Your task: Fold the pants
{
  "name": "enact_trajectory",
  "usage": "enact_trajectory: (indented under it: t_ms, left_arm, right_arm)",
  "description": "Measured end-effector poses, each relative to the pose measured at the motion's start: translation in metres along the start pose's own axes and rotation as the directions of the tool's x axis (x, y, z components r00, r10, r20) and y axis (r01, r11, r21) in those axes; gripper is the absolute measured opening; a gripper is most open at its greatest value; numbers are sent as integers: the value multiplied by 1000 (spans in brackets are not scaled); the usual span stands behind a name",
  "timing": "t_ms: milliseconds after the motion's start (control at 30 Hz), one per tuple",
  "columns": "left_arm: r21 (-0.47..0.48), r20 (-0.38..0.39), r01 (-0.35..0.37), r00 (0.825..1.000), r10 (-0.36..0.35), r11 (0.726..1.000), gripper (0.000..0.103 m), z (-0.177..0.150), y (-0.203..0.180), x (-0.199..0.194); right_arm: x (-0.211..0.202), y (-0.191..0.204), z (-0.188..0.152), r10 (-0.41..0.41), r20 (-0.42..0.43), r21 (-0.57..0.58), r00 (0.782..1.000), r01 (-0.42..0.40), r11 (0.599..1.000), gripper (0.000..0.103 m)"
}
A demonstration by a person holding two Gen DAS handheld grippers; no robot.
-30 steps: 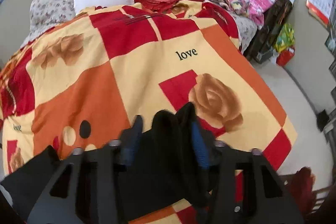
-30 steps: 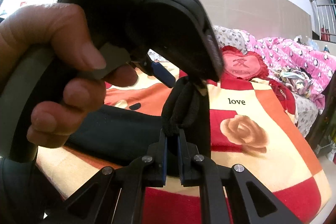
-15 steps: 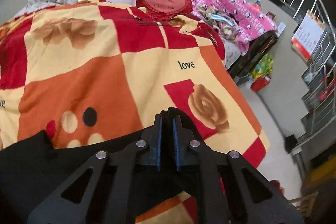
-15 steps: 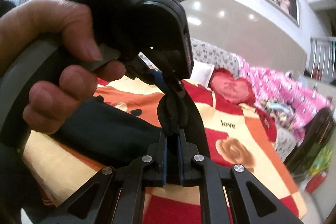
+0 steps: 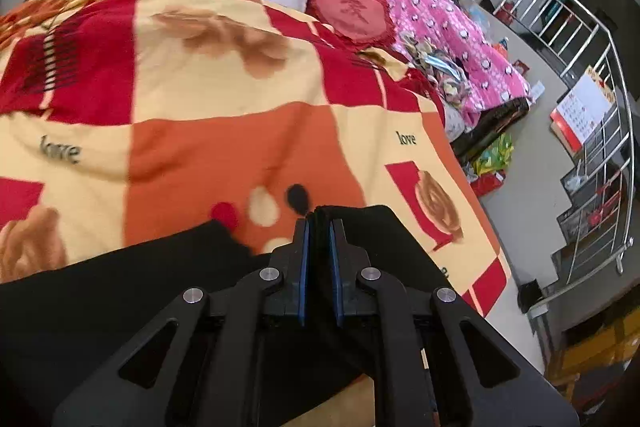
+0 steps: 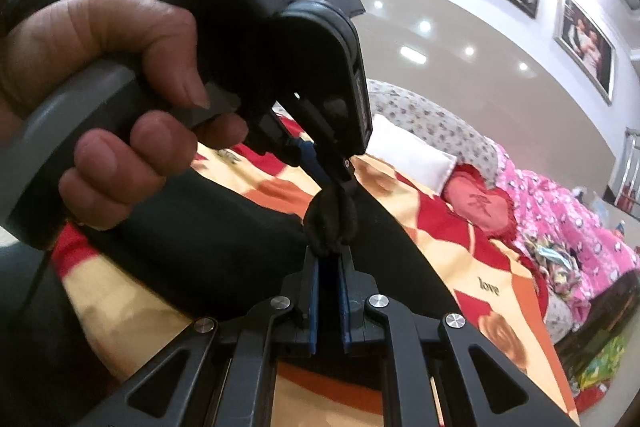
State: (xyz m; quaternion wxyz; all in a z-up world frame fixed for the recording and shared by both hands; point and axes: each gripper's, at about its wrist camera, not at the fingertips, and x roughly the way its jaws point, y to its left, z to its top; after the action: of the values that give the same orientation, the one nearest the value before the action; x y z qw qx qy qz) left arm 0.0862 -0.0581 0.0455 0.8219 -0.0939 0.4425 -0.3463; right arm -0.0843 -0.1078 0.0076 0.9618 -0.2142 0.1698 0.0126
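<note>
Evidently two grippers, left gripper and right gripper, fingers tight on one pair of black pants.

Left gripper and right gripper, fingers clamped, tip to tip.

The blanket on the bed carries the word "love" in black, once by its right edge and once, blurred, at its left. The red heart cushion bears a Chinese character too faint to read.
</note>
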Motion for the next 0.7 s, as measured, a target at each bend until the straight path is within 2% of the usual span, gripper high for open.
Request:
enact_trajectory:
  t_ms: [267,533,600,700]
  left_arm:
    - [-79,-15,-28,1000,27,996,8,-15,45,-6]
    - [-104,-21,-45,999,43,994,8,-27,59,1]
    - [-124,-45,-68,997,63,990,12,-32,66,9]
    - [-154,-41,-54,998,48,987,17,-34,74,8]
  right_arm:
    - [12,37,10,71,-49,-67,996,-74,995,8]
    - [18,49,6,98,-98,-77,990,-106,991,8]
    - [26,55,1,116,-149,-90,982,-131,987,8]
    - [21,63,-3,102,-131,-121,986,-118,986,11]
